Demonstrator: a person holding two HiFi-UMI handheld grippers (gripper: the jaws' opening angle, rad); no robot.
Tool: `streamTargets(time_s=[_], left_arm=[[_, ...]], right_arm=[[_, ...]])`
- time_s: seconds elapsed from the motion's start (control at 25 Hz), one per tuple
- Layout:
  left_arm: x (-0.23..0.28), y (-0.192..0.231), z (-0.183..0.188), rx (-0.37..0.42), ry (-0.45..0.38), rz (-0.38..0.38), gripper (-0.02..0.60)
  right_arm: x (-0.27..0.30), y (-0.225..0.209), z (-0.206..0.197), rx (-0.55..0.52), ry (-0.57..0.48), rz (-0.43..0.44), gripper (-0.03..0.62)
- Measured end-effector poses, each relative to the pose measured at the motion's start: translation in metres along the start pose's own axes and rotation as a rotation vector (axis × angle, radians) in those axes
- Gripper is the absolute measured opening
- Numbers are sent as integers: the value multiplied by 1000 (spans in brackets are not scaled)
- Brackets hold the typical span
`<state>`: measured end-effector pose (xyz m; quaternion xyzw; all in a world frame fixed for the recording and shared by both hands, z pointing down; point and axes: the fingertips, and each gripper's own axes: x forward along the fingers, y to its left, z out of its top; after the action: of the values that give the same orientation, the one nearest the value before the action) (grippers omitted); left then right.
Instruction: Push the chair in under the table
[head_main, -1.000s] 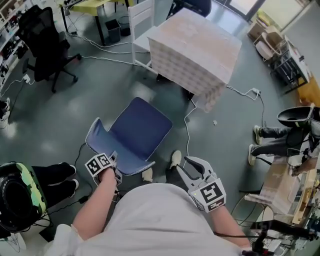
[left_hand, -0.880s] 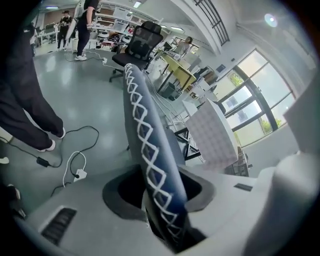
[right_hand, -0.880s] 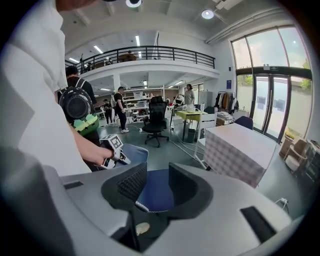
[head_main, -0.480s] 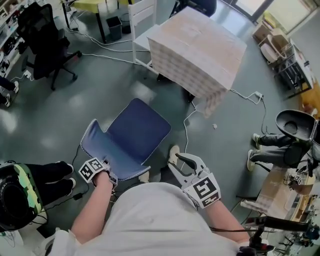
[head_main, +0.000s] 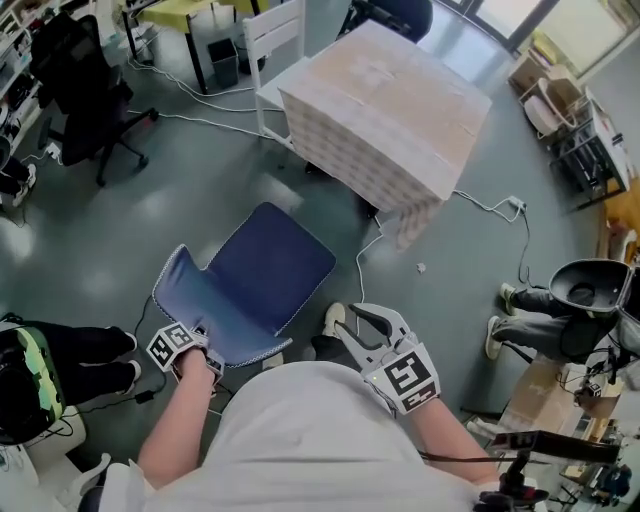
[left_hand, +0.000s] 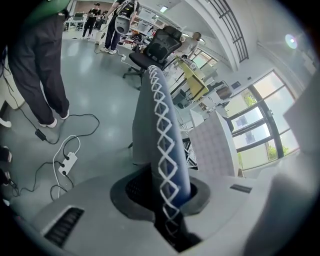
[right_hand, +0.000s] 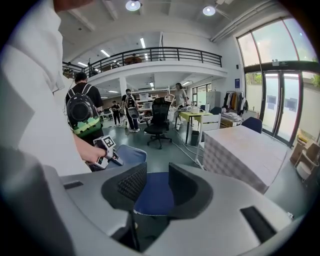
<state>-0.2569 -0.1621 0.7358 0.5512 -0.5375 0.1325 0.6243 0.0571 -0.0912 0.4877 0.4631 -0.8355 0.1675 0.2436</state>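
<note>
The blue chair (head_main: 262, 268) stands on the grey floor, its seat facing the cloth-covered table (head_main: 385, 100) a short way beyond it. Its backrest (head_main: 183, 292) has a white diamond-stitched rim (left_hand: 162, 125). My left gripper (head_main: 198, 350) sits on that rim; its jaws are closing, with the backrest edge pinched between the pads. My right gripper (head_main: 360, 322) stands open just behind the seat's near right corner, touching nothing. In the right gripper view the blue seat (right_hand: 152, 192) shows through the gap between its jaws, and the table (right_hand: 245, 147) lies ahead to the right.
A white chair (head_main: 280, 40) stands at the table's far side and a black office chair (head_main: 85, 90) at the far left. Cables (head_main: 370, 245) and a power strip (left_hand: 67, 162) lie on the floor. People stand at the left (head_main: 40, 370) and right (head_main: 560, 300).
My left gripper's jaws have closed onto the backrest rim and the hand has slid left along it. My right gripper has moved left toward the seat's near corner.
</note>
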Motion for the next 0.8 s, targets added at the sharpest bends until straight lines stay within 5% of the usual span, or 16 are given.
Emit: streamTargets(time_s=[0.8], left_arm=[[69,-117,-10,-68,-29,6,74]], right_arm=[[-34,-128,-21,45,5,13,146]])
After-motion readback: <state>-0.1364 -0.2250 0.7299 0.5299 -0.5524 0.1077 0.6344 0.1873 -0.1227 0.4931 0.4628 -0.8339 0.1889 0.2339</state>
